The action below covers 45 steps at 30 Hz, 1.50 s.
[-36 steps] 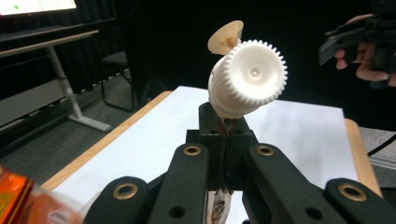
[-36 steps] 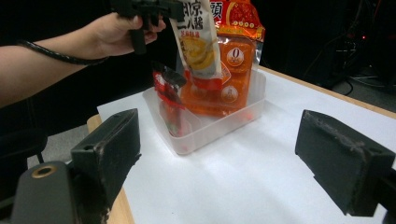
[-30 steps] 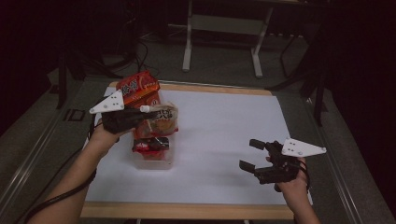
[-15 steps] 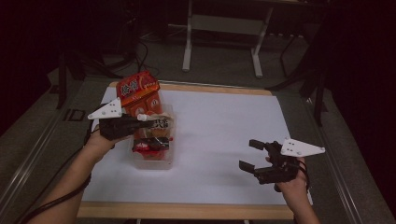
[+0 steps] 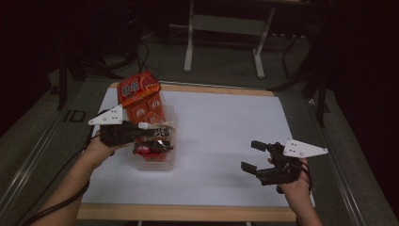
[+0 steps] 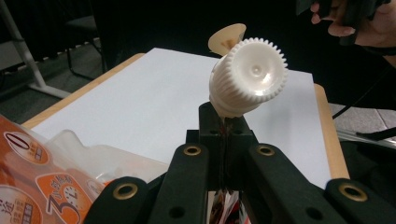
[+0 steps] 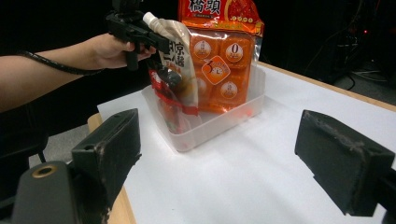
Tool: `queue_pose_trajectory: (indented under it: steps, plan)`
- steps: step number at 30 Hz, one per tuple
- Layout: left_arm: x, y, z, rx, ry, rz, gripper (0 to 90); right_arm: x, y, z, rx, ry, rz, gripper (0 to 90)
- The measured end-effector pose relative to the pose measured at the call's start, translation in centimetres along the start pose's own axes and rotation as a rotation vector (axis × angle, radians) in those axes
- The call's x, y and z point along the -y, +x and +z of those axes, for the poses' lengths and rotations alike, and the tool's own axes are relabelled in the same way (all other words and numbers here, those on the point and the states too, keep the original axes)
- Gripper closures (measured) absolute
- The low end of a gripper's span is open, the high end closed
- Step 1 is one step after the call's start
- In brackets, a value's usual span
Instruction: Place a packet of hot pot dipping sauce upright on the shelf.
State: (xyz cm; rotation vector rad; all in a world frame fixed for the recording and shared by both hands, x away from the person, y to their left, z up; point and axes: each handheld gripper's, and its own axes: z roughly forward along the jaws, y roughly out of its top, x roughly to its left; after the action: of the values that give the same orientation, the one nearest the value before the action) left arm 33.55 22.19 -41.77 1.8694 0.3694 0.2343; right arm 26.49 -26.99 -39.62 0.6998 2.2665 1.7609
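My left gripper is shut on the neck of a spouted pouch, just below its white screw cap. The pouch hangs upright in a clear plastic bin, in front of a tall orange snack bag that stands in the bin. In the left gripper view the closed jaws hold the cap up, with the orange bag at lower left. My right gripper stands open and empty over the white sheet. In the right gripper view I see the pouch, orange bag and bin.
A white sheet covers the wooden tabletop. The bin sits on its left part. A metal stand is on the dark floor beyond the far edge. The right hand appears at the top right of the left gripper view.
My left gripper has drawn the pouch a little toward the near side of the bin. The right gripper has stayed where it was.
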Motion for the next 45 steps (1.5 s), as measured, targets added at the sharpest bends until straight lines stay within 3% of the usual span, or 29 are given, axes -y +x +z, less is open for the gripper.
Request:
queue_pose_trajectory:
  steps: [10,16,19,25,27,29,31,32,35,37,41,45]
  plan:
    - [-0.1,-0.2,0.0,0.019,0.014,-0.004,89.3,0.0,0.0,0.3,-0.010,0.003,0.007,14.2]
    - [0.4,-0.4,0.8,0.009,0.071,0.028,89.2,0.1,-0.1,0.2,-0.010,0.000,0.010,14.2]
    - [1.0,-0.2,1.0,0.000,0.069,0.022,89.1,0.1,-0.1,0.2,-0.011,0.003,0.012,14.2]
    - [2.2,0.4,1.0,0.008,0.039,-0.036,88.3,0.1,-0.1,0.1,-0.012,0.001,0.010,14.2]
    - [2.4,0.5,1.0,0.019,0.015,-0.055,85.2,0.1,-0.2,0.1,-0.014,-0.001,0.017,14.3]
    - [2.6,0.4,1.2,0.020,0.021,-0.061,82.6,0.1,-0.2,0.1,-0.013,0.002,0.013,14.3]
    - [2.7,0.3,1.5,0.028,0.036,-0.079,74.2,0.1,-0.1,0.2,-0.015,0.004,0.014,14.3]
    - [2.8,0.2,1.6,0.020,0.046,-0.056,71.0,0.1,-0.1,0.2,-0.015,0.007,0.013,14.3]
    - [2.6,0.1,1.5,0.020,0.023,-0.058,68.2,0.2,-0.1,0.3,-0.017,0.013,0.013,14.2]
    - [2.4,0.0,1.3,0.000,0.012,-0.040,60.1,0.2,-0.1,0.3,-0.016,0.017,0.014,14.3]
    - [1.5,-0.1,0.9,-0.018,-0.002,-0.066,52.2,0.3,-0.1,0.5,-0.018,0.022,0.016,14.3]
    - [0.4,-0.4,0.8,-0.025,-0.013,-0.065,48.7,0.3,-0.1,0.5,-0.018,0.024,0.014,14.3]
